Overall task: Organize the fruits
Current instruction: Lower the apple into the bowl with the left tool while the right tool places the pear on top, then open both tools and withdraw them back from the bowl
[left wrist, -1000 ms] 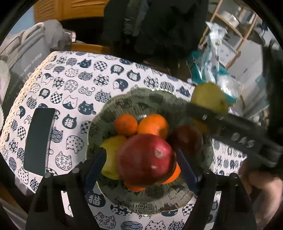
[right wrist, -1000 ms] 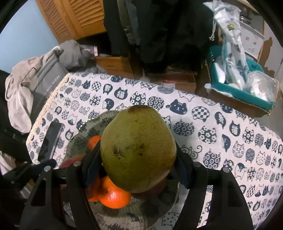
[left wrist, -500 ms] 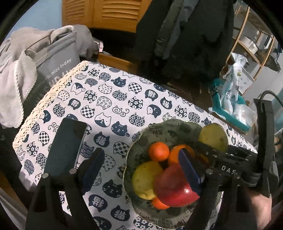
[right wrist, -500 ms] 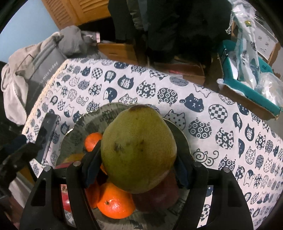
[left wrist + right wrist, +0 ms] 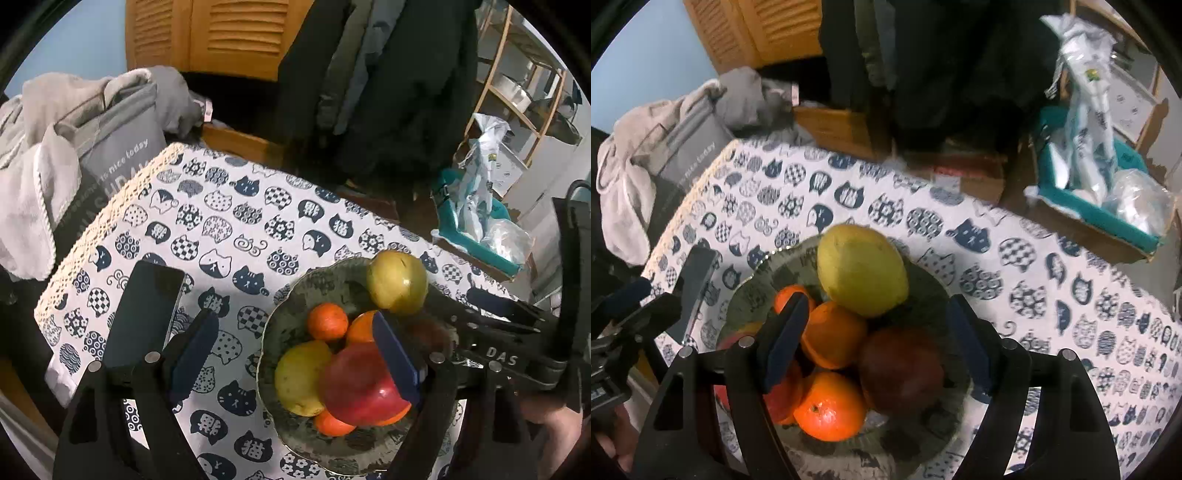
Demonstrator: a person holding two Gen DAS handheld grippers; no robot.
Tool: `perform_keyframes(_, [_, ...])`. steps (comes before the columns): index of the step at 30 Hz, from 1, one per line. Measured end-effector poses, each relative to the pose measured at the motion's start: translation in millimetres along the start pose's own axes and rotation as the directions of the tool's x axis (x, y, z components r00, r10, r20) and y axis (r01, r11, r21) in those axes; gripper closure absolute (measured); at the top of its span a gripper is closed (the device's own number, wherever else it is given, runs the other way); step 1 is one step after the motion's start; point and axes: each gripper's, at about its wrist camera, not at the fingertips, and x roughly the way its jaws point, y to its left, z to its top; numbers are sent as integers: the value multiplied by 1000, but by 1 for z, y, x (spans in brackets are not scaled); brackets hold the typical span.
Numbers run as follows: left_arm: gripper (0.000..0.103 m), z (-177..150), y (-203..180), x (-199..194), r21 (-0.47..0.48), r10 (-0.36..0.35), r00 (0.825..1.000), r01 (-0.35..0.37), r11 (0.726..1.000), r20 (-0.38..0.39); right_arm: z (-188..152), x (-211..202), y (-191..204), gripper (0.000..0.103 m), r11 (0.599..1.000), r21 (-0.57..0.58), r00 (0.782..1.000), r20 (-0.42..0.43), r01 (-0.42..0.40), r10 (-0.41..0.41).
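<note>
"DAS" on right gripper (image 5: 491, 325); "nice today" on grey bag (image 5: 114, 158)

Left gripper (image 5: 295, 343): black plastic frame with triangular cut-outs.
Left fingers (image 5: 195, 350): flat, dark blue pads.
Left screws: round silver heads on the finger bases.
Right gripper (image 5: 873, 332): same black frame, silver screw heads, blue pads on its fingers (image 5: 783, 341).
Marking: white letters "DAS" on the right gripper's side.
Cable: black, looping above that gripper.
Skin: bare hand (image 5: 554, 424) behind it.
</note>
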Motion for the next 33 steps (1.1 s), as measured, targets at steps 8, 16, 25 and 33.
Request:
perform_keyframes(8, [16,4,-10,-28,15,-22,999,22,1000,46,0,-58,-8,21,996,1,989,123,85,-85])
perform_keyframes(16, [14,6,-18,-65,36,-45,994,41,999,103,-4,-116,-14,17,991,14,963,233,135,-134])
perform_keyframes(25, [8,8,-33,-109,78,-64,982,51,996,176,-18,-182,-10,15,981,-6,921,346,196,-182])
perform_keyframes(33, [1,5,-55,-156,154,-61,960,19,988,275,-39,-230,-9,15,963,-25,878,417,268,-234])
